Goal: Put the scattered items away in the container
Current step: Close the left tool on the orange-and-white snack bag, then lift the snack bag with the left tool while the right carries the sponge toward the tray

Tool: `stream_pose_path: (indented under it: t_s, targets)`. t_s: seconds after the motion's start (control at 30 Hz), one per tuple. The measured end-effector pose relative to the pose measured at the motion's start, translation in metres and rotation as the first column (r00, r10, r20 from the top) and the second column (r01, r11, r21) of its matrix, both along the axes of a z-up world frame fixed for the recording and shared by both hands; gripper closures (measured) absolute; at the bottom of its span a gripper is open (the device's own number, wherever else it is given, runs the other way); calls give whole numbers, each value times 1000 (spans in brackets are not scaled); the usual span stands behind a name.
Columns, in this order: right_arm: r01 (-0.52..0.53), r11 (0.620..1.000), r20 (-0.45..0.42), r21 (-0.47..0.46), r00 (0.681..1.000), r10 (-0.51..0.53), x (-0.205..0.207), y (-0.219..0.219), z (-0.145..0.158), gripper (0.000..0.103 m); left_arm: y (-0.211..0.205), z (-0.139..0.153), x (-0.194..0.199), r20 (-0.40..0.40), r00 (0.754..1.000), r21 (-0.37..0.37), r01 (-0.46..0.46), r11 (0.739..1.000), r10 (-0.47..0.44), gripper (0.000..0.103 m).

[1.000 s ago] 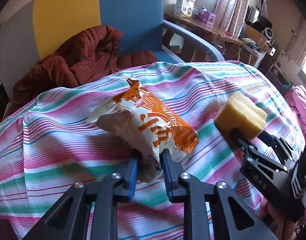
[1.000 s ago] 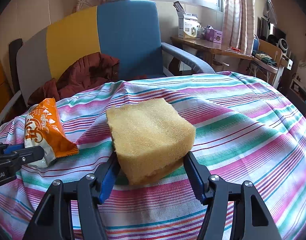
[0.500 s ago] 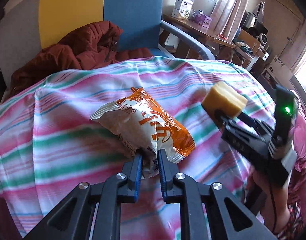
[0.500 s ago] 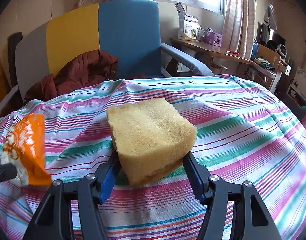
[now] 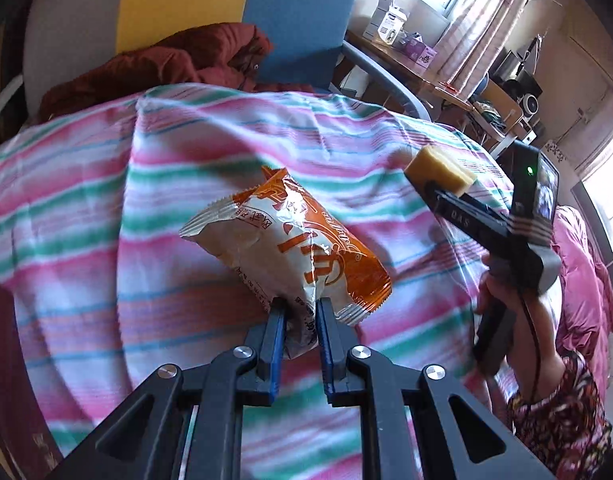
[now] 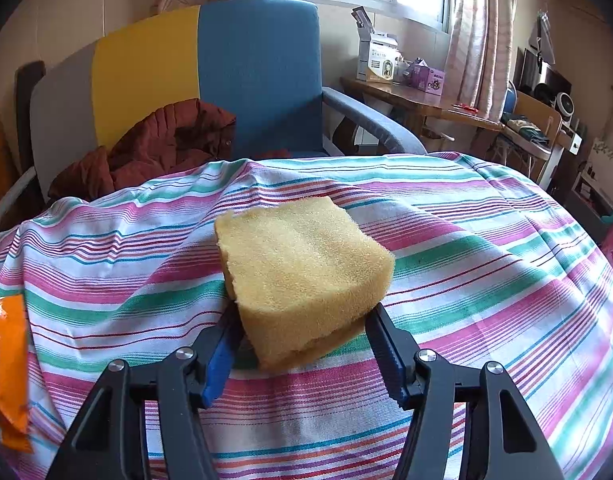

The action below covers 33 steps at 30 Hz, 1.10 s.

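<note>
Only in the left wrist view: a hand (image 5: 502, 300) gripping the right gripper (image 5: 436, 188), plus a patterned sleeve (image 5: 562, 416). Only in the right wrist view: the sponge (image 6: 302, 276) up close, just an orange edge of the snack packet (image 6: 6, 364).

Snack packet (image 5: 294, 256): orange and white, crinkly, shiny, up above the striped cloth (image 5: 106, 220). Sponge: yellow, thick, squashy, up above the cloth too.

Left gripper (image 5: 300, 316): nearly closed, pinching the packet's bottom end. Right gripper (image 6: 302, 340): about half wide, squeezing the sponge on both sides.

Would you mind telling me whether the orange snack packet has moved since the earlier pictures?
Yes. In the right wrist view the orange snack packet has slid left toward the frame edge, against the striped cloth.
</note>
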State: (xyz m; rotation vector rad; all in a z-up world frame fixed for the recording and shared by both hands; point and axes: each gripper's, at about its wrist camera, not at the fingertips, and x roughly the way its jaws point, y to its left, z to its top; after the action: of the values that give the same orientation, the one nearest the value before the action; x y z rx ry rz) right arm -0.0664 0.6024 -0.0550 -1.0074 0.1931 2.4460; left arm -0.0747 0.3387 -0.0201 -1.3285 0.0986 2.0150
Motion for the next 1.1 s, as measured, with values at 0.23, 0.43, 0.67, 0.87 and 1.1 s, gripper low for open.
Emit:
stream_pose_path:
  t_s: [0.23, 0.43, 0.67, 0.87, 1.1]
  targets:
    - [3, 999, -25, -34, 1000, -4, 22, -11, 14, 44, -26, -3, 19, 20, 1000, 7, 4, 1000, -4, 89]
    - [-75, 992, -90, -98, 994, 66, 63, -48, 38, 45, -49, -3, 35, 62, 998, 24, -1, 1000, -1, 89]
    - [-196, 955, -111, -221, 978, 176, 109, -116, 40, 45, -73, 3, 53, 100, 995, 35, -22, 999, 18, 86]
    - [-293, 933, -81, -207, 956, 283, 108, -173, 24, 45, -87, 15, 50, 105, 988, 90, -126, 988, 117, 45]
    - [-370, 897, -88, -242, 929, 360, 124, -208, 21, 45, -71, 19, 42, 27, 994, -8, -108, 994, 108, 44]
